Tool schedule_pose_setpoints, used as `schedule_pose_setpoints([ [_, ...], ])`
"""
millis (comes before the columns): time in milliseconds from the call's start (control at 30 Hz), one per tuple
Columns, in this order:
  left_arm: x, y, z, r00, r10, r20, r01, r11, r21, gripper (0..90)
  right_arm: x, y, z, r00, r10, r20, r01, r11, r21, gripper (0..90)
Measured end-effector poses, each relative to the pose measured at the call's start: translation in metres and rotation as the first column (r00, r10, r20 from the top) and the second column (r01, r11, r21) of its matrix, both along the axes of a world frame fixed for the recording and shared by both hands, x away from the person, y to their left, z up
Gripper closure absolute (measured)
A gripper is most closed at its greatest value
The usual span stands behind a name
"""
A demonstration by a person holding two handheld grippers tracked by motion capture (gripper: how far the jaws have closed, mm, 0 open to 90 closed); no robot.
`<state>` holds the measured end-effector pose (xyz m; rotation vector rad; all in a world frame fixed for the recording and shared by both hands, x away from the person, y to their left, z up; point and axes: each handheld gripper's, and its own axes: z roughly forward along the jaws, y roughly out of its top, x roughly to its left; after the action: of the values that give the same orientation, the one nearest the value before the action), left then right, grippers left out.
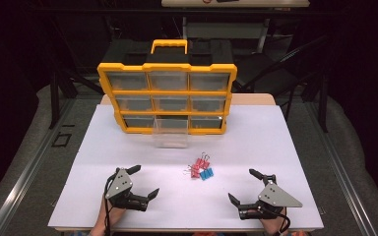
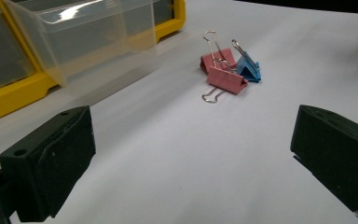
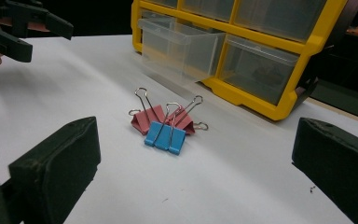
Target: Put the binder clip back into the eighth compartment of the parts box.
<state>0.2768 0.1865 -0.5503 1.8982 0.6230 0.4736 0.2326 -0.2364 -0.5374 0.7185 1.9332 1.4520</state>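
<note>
- Left tongs (image 2: pixel 191 158) gape wide over the white tabletop (image 2: pixel 177 149).
- Pink binder clips (image 2: pixel 223 74) touch a blue clip (image 2: pixel 249 69).
- Clear drawer (image 2: pixel 88 37) juts from the yellow organizer (image 2: pixel 14 98).

We hold our left gripper (image 1: pixel 141 181) low on our left and our right gripper (image 1: pixel 242 186) low on our right — both with fingers spread wide, holding nothing.
</note>
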Motion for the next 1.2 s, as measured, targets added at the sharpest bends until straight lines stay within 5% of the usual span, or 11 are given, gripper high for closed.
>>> schedule_pose_setpoints([
  [500,0.024,-0.028,0.006,0.9941,-0.106,-0.021,0.107,0.9929,0.052,0.0,0.002,-0.001,-0.001,0.9998,0.013,-0.014,-0.013,0.9999,-0.002,0.6],
  [1200,0.061,-0.052,0.016,0.9748,-0.219,-0.045,0.222,0.9698,0.100,0.0,0.001,0.000,-0.001,0.9994,0.028,-0.021,-0.028,0.9996,-0.005,0.5],
])
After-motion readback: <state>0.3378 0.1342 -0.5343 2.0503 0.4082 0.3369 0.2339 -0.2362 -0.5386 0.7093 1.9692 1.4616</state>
